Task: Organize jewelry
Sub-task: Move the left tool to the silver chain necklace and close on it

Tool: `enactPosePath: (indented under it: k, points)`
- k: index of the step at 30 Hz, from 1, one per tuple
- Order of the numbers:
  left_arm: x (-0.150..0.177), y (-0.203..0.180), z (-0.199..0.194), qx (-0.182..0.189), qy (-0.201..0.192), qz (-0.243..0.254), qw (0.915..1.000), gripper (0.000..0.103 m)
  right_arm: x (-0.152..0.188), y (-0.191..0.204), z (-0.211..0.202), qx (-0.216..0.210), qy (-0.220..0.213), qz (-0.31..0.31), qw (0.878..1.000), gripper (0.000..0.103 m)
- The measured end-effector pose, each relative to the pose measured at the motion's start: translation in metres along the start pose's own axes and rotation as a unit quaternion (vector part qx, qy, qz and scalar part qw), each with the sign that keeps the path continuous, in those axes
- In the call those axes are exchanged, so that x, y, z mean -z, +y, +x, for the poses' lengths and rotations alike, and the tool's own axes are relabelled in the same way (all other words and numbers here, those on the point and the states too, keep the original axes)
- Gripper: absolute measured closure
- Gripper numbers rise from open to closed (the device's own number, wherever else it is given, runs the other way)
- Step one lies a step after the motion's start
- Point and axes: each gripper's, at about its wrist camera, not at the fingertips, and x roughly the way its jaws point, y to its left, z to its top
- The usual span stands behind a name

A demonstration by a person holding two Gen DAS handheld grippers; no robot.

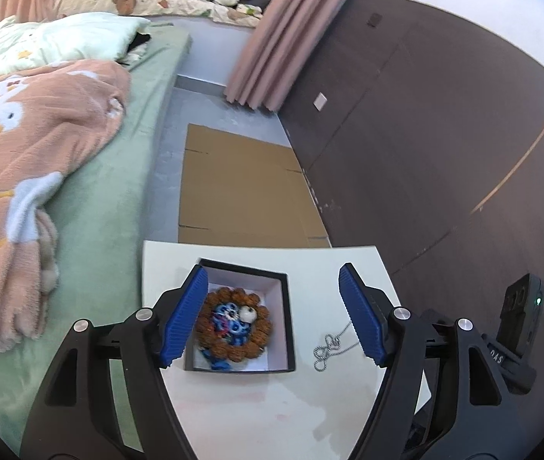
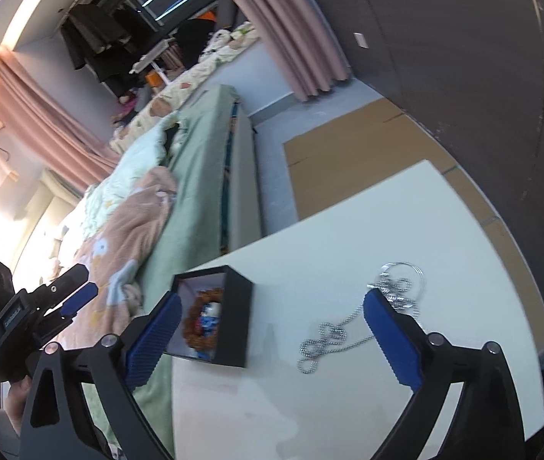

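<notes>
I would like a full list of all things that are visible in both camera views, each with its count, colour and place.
box: one, black outside and white inside, open, on the table's left part.
beaded bracelet: one, brown, inside the box, around blue and white pieces.
chain necklace: one, silver, on the table right of the box.
table: one, white, beside the bed.
bed: one, green sheet, left of the table.
blanket: one, pink with white figures, on the bed.
cardboard: one flat brown sheet, on the floor.
curtain: pink, beyond the cardboard.
left gripper: black with blue pads, open.
right gripper: same colours, open.
</notes>
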Motion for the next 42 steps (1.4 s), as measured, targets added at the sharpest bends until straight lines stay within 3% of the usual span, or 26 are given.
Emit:
enactPosePath:
  k: [7, 16, 22, 25, 37, 42]
  points:
    - [0.020, -0.042, 0.034, 0.004, 0.040, 0.060, 0.9974, 0.032, -0.003, -0.039, -0.008, 0.039, 0.006, 0.030, 0.999, 0.008]
    - [0.047, -0.083, 0.073, 0.013, 0.077, 0.094, 0.9925, 0.032, -0.008, -0.081, -0.022, 0.083, 0.003, 0.057, 0.995, 0.008]
    - [0.062, -0.116, 0.104, 0.024, 0.099, 0.105, 0.9893, 0.051, -0.014, -0.108, -0.030, 0.091, 0.002, 0.079, 0.993, 0.008]
    - [0.069, -0.131, 0.119, 0.025, 0.112, 0.114, 0.9869, 0.054, -0.019, -0.121, -0.027, 0.079, 0.021, 0.083, 0.993, 0.008]
    - [0.084, -0.173, 0.180, -0.012, 0.159, 0.111, 0.9809, 0.063, -0.026, -0.157, -0.037, 0.099, 0.032, 0.091, 0.990, 0.008]
    - [0.097, -0.187, 0.203, -0.052, 0.175, 0.127, 0.9748, 0.070, -0.027, -0.174, -0.050, 0.099, 0.018, 0.113, 0.988, 0.008]
